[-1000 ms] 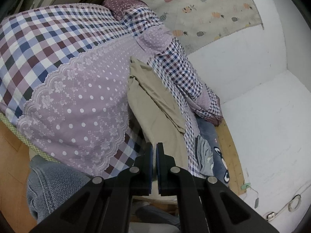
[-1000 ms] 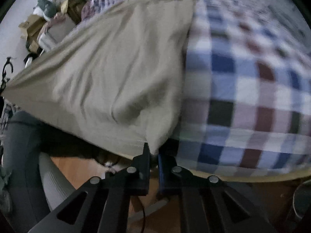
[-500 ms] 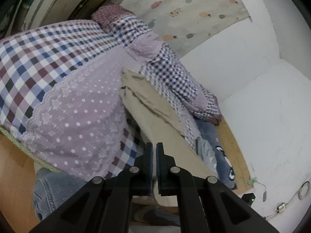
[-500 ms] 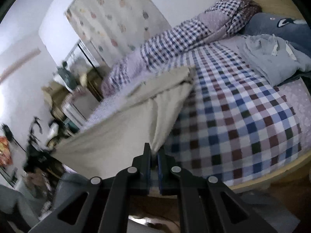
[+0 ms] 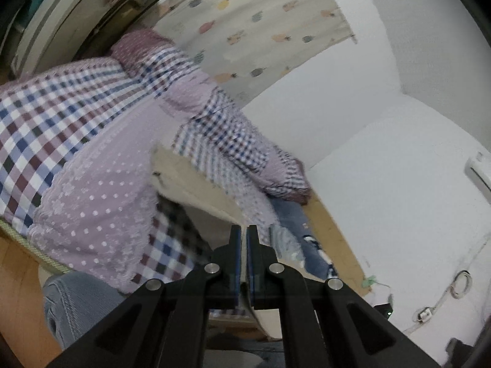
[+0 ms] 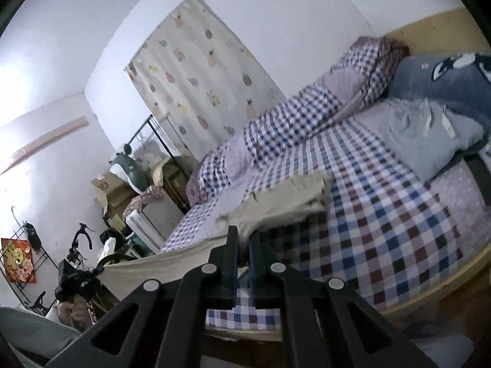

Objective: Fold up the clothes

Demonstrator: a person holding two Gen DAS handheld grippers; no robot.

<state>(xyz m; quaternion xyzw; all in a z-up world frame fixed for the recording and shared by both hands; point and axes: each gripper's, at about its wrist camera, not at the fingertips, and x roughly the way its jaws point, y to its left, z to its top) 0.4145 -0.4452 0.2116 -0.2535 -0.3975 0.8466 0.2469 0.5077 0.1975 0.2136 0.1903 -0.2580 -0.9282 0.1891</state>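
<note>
Right wrist shows you mid-fold: both grippers, left (image 5: 242, 245) and right (image 6: 242, 247), pinch the beige garment (image 6: 285, 202) stretched over the bed (image 6: 383, 230), its far part bunched, unflattened.

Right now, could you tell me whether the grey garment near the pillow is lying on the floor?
No, the grey garment lies on the checked bedspread.
</note>
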